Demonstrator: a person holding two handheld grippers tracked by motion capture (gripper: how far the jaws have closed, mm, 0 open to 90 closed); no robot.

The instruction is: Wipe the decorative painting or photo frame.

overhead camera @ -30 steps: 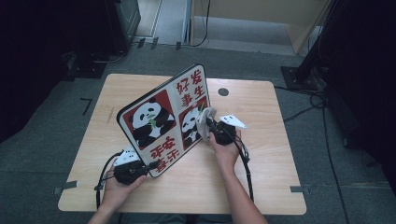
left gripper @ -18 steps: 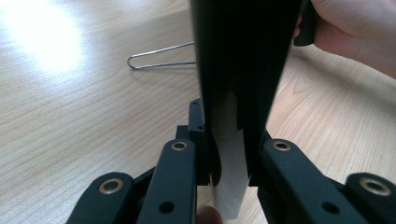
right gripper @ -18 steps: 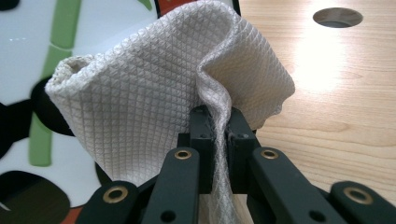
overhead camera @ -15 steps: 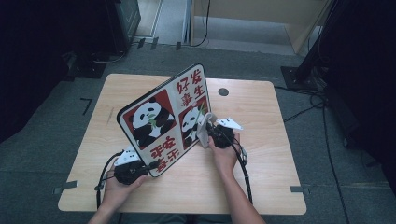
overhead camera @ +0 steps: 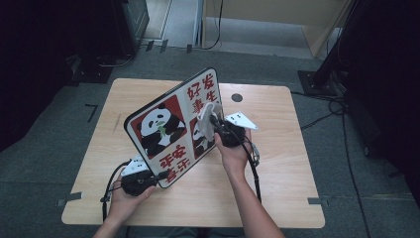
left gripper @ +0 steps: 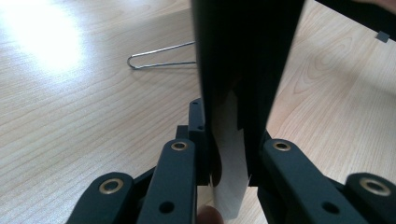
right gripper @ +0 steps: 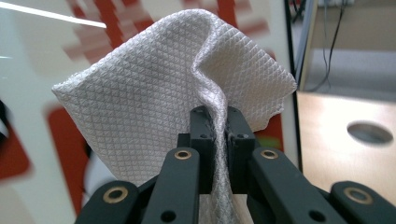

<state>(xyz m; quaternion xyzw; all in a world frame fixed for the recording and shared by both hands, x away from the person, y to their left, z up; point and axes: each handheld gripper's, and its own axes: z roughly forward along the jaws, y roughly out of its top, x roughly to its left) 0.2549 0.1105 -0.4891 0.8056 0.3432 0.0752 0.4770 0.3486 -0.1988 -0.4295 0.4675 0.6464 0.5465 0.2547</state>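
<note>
Right gripper (overhead camera: 214, 120): jaws pressed together on a white waffle-weave cloth (right gripper: 187, 102). The cloth is pinched at a fold between the two black pads and fans out above them. In the high view the cloth lies against the printed face of the panda sign board (overhead camera: 173, 126), near the board's right edge. The right gripper view shows blurred red print and white background directly behind the cloth.

Left gripper (overhead camera: 143, 181): jaws clamped on the lower corner of the board. The left gripper view shows the dark edge of the board standing between the pads, with a white strip running along it. A fingertip is visible at the bottom of that view.

Board position: tilted up off the table (overhead camera: 277, 168), printed face toward the person, lower corner near the front-left part of the table, upper corner raised toward the middle of the far edge.

Hand pose: the right hand (overhead camera: 233, 153) reaches in from the front edge with the forearm angled toward the table centre, gripper pointing left at the board face. The left hand (overhead camera: 126, 198) sits at the front-left, gripper level and pointing right.

Surroundings: a round grommet hole (overhead camera: 236, 97) sits near the far edge, clear of the board. A bent wire stand (left gripper: 159, 56) lies on the tabletop behind the board. Cables trail from both grippers toward the front edge.
</note>
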